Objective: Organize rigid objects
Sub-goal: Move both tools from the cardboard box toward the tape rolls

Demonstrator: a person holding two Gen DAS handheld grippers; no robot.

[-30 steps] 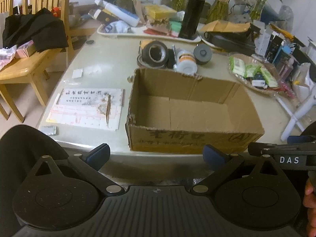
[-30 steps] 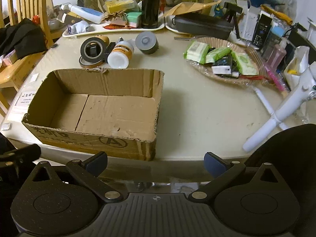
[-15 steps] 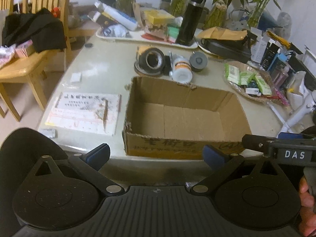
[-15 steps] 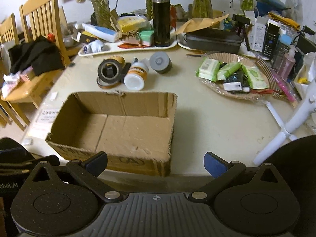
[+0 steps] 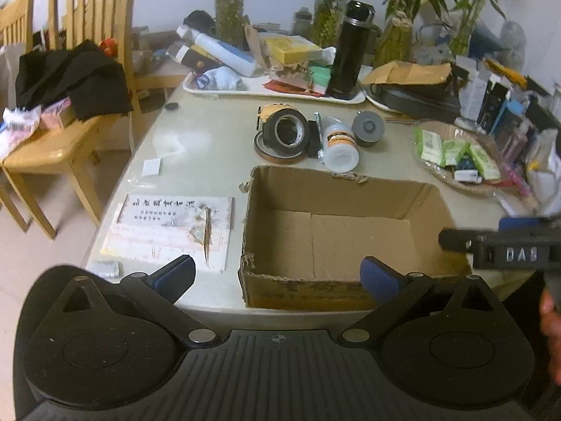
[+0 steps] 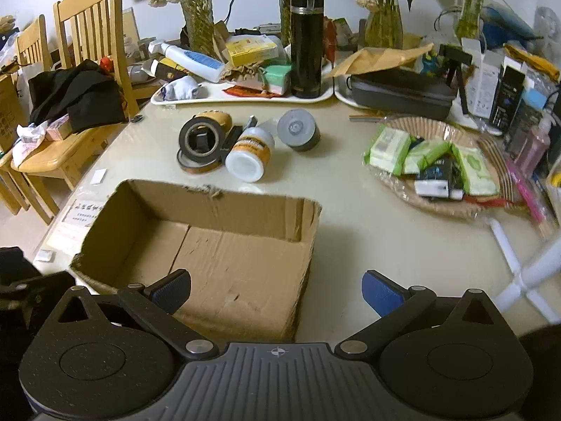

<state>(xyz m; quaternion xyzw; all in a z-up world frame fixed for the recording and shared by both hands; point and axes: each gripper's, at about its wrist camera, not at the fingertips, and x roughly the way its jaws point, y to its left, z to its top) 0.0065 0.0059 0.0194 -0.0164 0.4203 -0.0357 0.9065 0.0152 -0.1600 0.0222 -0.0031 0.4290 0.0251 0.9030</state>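
Note:
An empty open cardboard box (image 5: 343, 207) (image 6: 217, 231) sits on the near side of the pale table. Behind it lie a black tape roll (image 5: 285, 131) (image 6: 201, 138) on a flat brown tape ring, a white bottle with an orange label (image 5: 340, 142) (image 6: 250, 152) on its side, and a grey round can (image 5: 368, 128) (image 6: 299, 129). My left gripper (image 5: 277, 275) is open and empty before the box's near wall. My right gripper (image 6: 277, 289) is open and empty over the box's near right corner; its body shows at the right of the left wrist view (image 5: 505, 249).
A paper sheet (image 5: 171, 228) lies left of the box. A wicker basket of green packets (image 6: 434, 165) sits right. A white tray (image 6: 242, 93) with a black flask (image 6: 306, 42), vases and boxes lines the back. Wooden chairs (image 5: 59, 129) with black cloth stand left.
Both grippers have risen and pulled back a little, so the box and table look lower and farther. Both stay open; nothing on the table has moved.

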